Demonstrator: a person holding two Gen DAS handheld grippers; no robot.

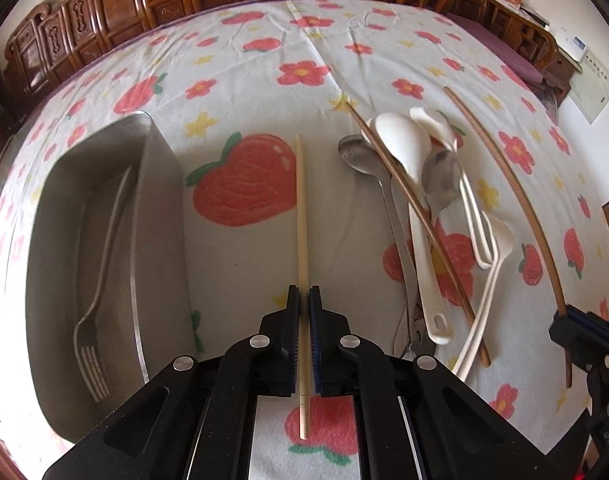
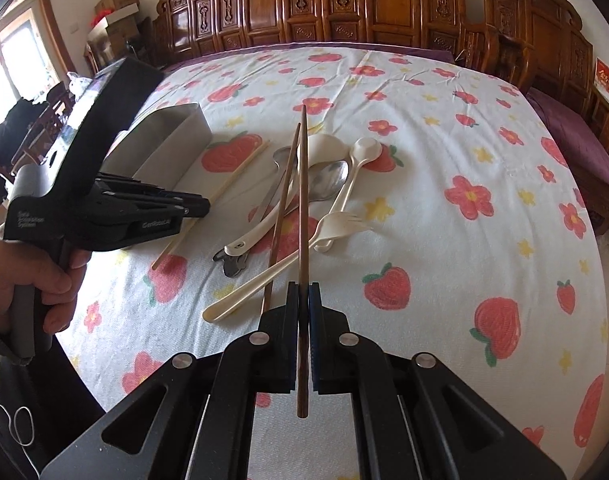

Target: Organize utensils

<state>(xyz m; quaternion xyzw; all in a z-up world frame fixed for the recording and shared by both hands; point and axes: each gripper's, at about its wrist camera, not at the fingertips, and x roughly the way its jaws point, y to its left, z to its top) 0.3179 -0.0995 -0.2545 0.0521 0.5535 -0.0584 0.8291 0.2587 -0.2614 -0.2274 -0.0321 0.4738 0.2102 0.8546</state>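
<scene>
While only one silver metal fork lies inside the rectangular stainless steel tray, looks like an early stage of the sorting. Still heaped loose on the strawberry-print cloth-covered surface: large white plastic spoon, two steel spoons, smaller white spoon, cream plastic fork and one dark brown wooden chopstick.

Left claw clenched on a pale bamboo chopstick, long axis running straight from 6 to 12 o'clock in the left view, tip at 12, tray at 9 o'clock beside it. Right claw clenched on a second dark brown chopstick, also running 6 to 12 o'clock, tip above the heap. Both chopsticks not yet in the tray.
</scene>
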